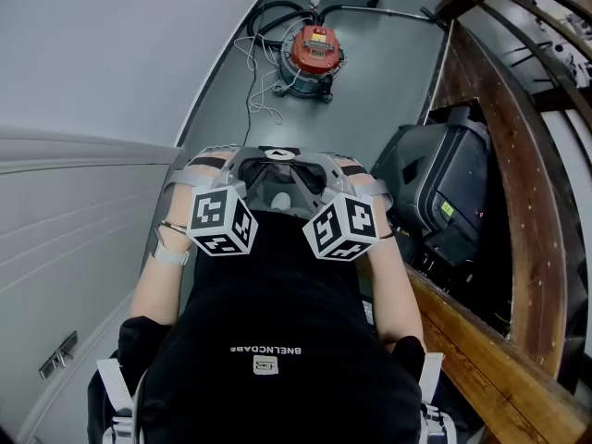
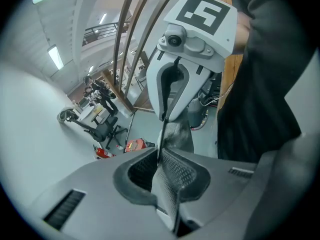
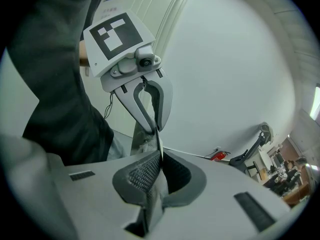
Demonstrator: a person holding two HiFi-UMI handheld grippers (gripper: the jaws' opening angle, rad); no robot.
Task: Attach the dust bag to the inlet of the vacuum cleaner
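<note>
Not yet begun: left gripper [image 2: 161,160] and right gripper [image 3: 159,156] were clenched empty, with the vacuum [image 1: 314,52] well apart at upper centre.

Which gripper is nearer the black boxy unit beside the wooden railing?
Right. The right gripper is at the chest on the black boxy unit's side; the left gripper is beside it, farther from the unit.
</note>
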